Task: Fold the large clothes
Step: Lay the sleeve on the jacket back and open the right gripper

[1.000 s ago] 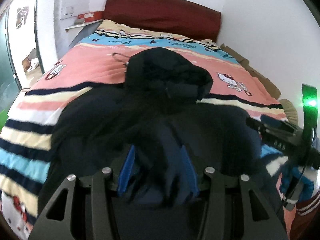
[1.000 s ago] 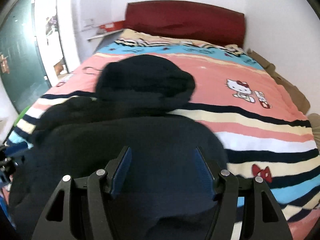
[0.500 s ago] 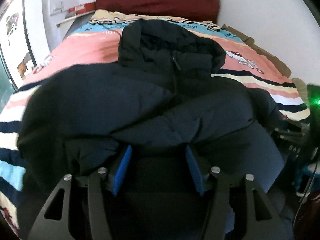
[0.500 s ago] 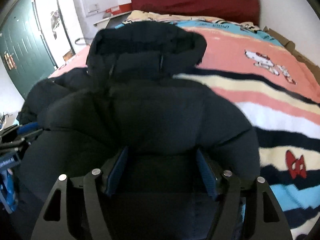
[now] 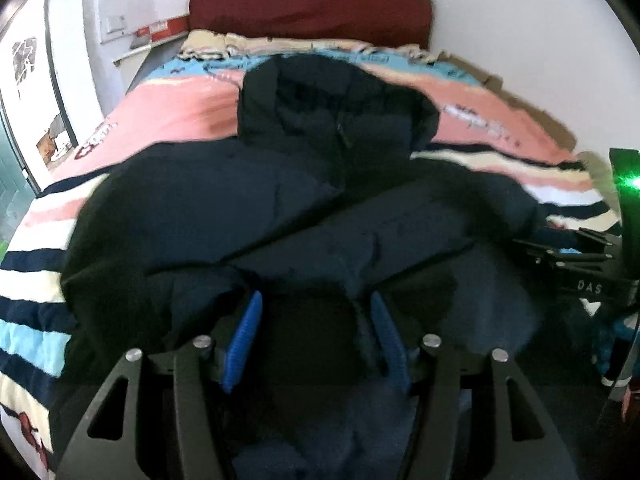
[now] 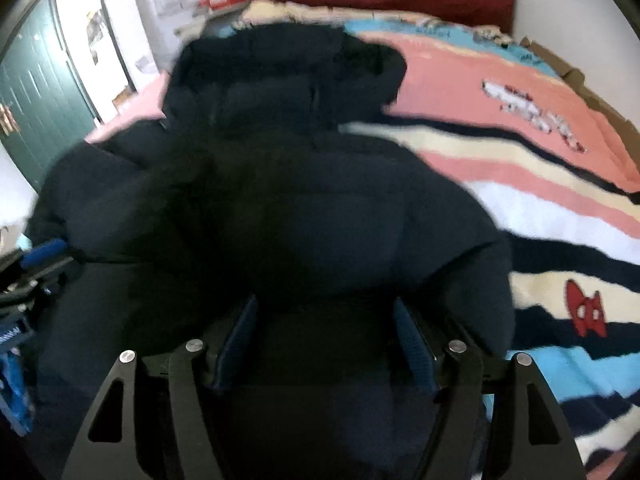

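We see 1 dark navy puffer jacket (image 5: pixel 304 216) with a hood (image 5: pixel 332 108) lying on the striped bedspread (image 5: pixel 168 120), hood toward the red headboard (image 5: pixel 308 12), lower body at the near edge where both claws are. Sleeves look folded in across the chest in the left wrist view; blur hides the detail.

Left gripper (image 5: pixel 316 332): blue pads roughly half spread, jaws have just been opening. Jacket fabric bunches between them, with a fold lying against the inside of the right-hand pad. Whether it still pinches, we cannot tell.

Right gripper (image 6: pixel 324 340): pads spread a bit wider, jaws have just been opening too. Dark fabric fills the gap, but both pads are half buried in it, so grip or no grip we cannot tell.

Handling, our judgement: bulky, soft, springy fill, light for its size, shell probably slick. It will puff back after each fold and slide in a shallow pinch. Best hold: the hem, 1 claw near each bottom corner, biting deep over the seam, not loose quilted padding. Avoid the hood and the zipper.
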